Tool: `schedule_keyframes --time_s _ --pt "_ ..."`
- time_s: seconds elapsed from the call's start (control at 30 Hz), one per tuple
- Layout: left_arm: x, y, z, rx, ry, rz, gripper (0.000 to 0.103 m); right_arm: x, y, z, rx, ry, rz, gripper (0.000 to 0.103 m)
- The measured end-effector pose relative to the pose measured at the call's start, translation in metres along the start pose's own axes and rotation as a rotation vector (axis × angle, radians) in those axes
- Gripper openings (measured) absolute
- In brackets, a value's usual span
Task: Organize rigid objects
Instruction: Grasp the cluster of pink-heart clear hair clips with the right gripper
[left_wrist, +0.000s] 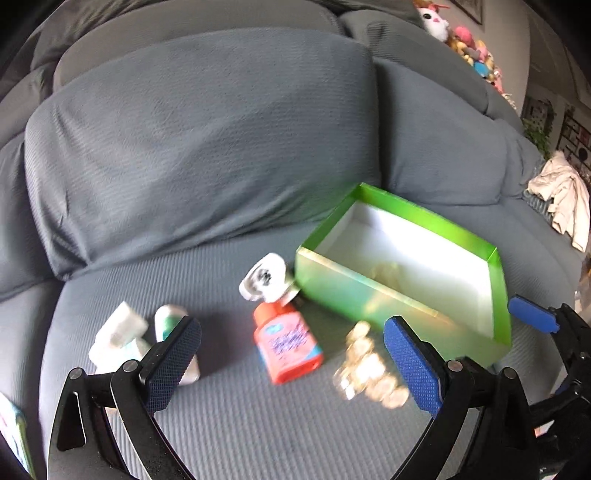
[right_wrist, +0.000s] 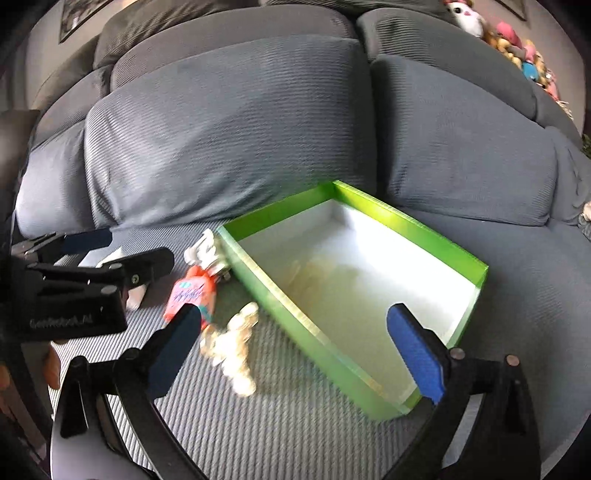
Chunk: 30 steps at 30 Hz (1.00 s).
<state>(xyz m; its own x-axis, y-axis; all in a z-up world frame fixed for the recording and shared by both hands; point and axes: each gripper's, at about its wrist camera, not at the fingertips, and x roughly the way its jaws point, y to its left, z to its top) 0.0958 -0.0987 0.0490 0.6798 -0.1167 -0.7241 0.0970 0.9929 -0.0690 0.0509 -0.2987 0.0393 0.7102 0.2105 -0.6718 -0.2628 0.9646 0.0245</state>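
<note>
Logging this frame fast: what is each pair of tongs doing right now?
Left tongs: open, holding nothing.
Right tongs: open, holding nothing.

black gripper (left_wrist: 291, 363) frames, blue textured pads (left_wrist: 412, 363)

Grey ribbed sofa (left_wrist: 207, 140) (plump back cushions), plush toys (left_wrist: 465, 44) heaped behind, framed pictures (left_wrist: 576, 136) on wall.
</note>
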Motion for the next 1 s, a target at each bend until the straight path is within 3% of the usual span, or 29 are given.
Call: schedule_keyframes --time_s 0.27,0.43,0.73,0.93,1.0 --pt "0.017 0.03 -0.044 -0.081 0.106 -0.02 0.099 0.022 0.032 -0.041 -0.072 0.11 0.086 0.101" --pt "0.033 0.038 -0.059 -0.131 0.152 -0.095 0.099 0.05 0.04 -0.055 -0.065 0.154 0.105 0.098" --pt "0.07 0.004 -0.045 -0.103 0.196 -0.283 0.099 0.084 0.039 -0.057 -0.043 0.174 0.133 0.081" --pt "0.091 -0.013 -0.037 -0.094 0.206 -0.332 0.099 0.095 0.03 -0.053 -0.02 0.158 0.146 0.069" --pt "0.096 -0.017 -0.038 -0.096 0.215 -0.348 0.097 0.096 0.029 -0.052 -0.02 0.154 0.152 0.06"
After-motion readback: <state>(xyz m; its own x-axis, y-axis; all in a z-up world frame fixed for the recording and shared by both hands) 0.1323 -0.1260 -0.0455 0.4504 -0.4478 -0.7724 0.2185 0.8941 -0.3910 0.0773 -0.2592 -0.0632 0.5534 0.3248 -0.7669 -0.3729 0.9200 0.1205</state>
